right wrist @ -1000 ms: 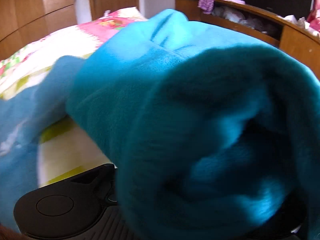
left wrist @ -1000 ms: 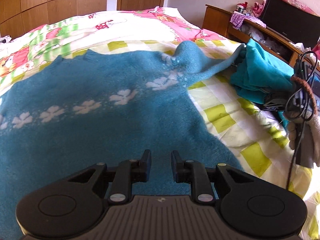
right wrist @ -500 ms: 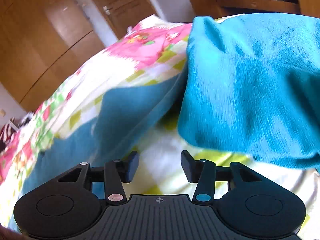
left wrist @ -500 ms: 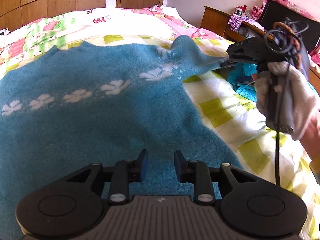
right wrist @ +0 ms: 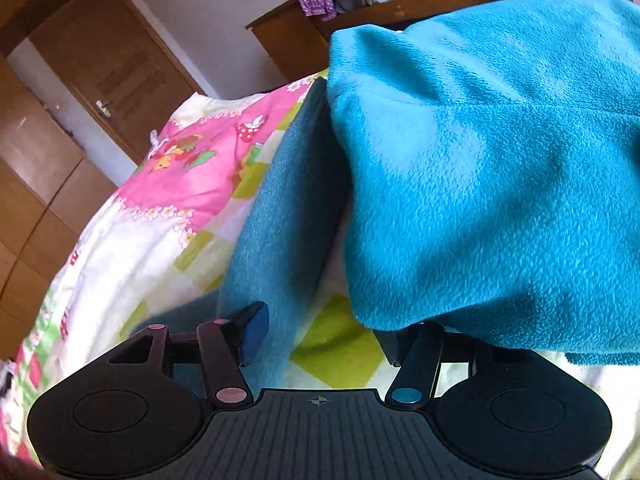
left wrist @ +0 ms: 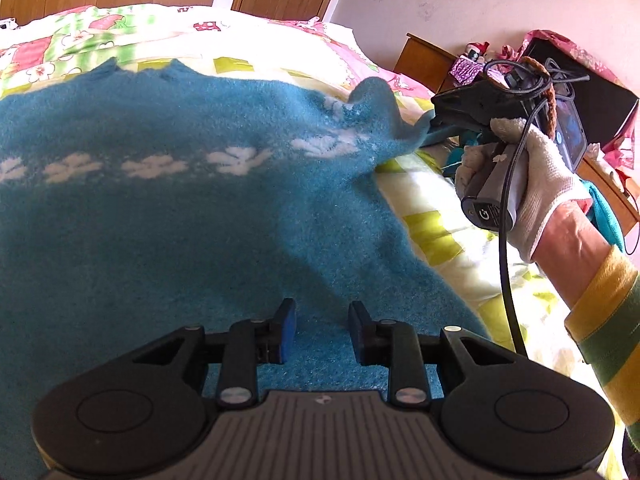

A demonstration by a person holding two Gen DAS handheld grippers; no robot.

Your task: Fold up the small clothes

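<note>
Item: teal sweater [left wrist: 168, 208], white flower band across it. Location: fills the left and centre of my left wrist view, spread flat on the patterned bedspread [left wrist: 256, 44]. One sleeve [left wrist: 384, 120] runs out toward the upper right of that frame; the same sleeve [right wrist: 288, 216] shows as a darker strip up the middle of my right wrist view.

Item: brighter blue fleece garment [right wrist: 488, 184]. Location: bunched in the upper right of the right wrist view, draped over the right-hand finger of that gripper. It is not folded.

Progress: by my judgement, early. The sweater is laid out but I see no fold in it; sleeve, sides and the final fold are all left, and the fleece piece is untouched work.

Item: my left gripper [left wrist: 322, 330]. Position: bottom centre of its frame, low over the sweater's lower body. Jaws a little apart and just widened slightly, with nothing pinched; bare knit shows in the gap. Whether the tips touch the cloth I cannot tell.

Item: my right gripper [right wrist: 320, 340]. Jaws have just been opening and stand well spread. Bedspread shows between them; its left pad [right wrist: 254, 336] sits against the sleeve's end without clamping it. In the left view my gloved right hand [left wrist: 532, 184] holds it at the sleeve's tip.
</note>
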